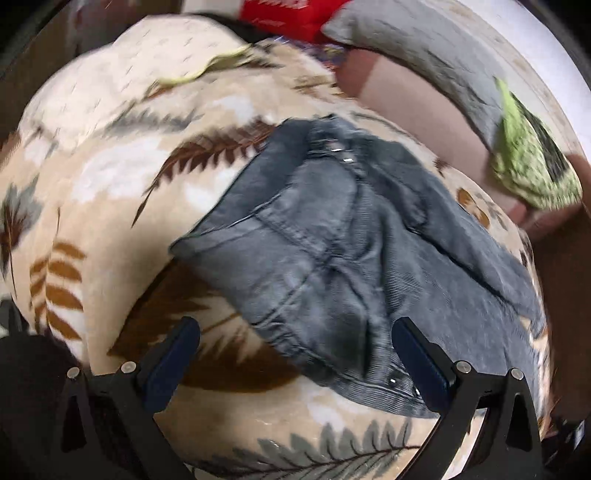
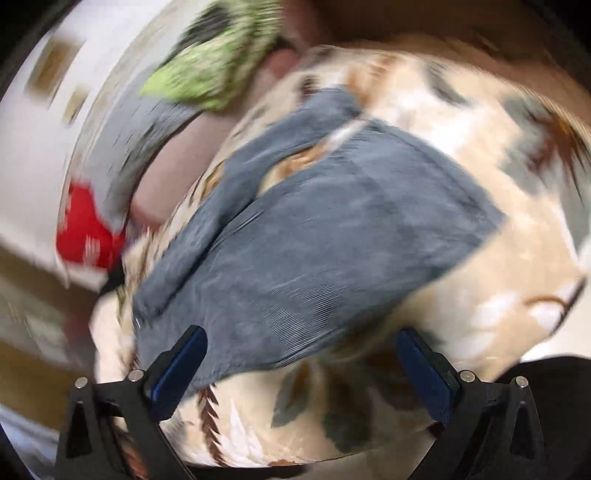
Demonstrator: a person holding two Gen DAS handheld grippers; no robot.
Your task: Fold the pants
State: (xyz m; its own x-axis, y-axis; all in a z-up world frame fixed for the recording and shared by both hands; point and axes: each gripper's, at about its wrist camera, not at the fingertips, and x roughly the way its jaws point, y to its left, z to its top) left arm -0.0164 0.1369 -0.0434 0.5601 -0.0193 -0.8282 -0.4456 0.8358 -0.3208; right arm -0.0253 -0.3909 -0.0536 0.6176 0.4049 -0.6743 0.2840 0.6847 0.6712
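Grey-blue corduroy pants (image 1: 332, 251) lie rumpled on a cream blanket with a leaf print (image 1: 110, 192). In the left wrist view the waist end with its seams and rivets fills the middle, and my left gripper (image 1: 295, 332) hangs open just above its near edge, nothing between the fingers. The right wrist view is blurred by motion. It shows a pant leg (image 2: 332, 236) stretched across the blanket (image 2: 498, 277). My right gripper (image 2: 301, 350) is open over the leg's near edge, holding nothing.
A green knitted item (image 1: 532, 162) lies on a grey pillow (image 1: 424, 48) at the back right. A red package (image 1: 288, 14) sits at the far edge. The green item (image 2: 214, 66) and red package (image 2: 85, 236) appear blurred on the right wrist view's left.
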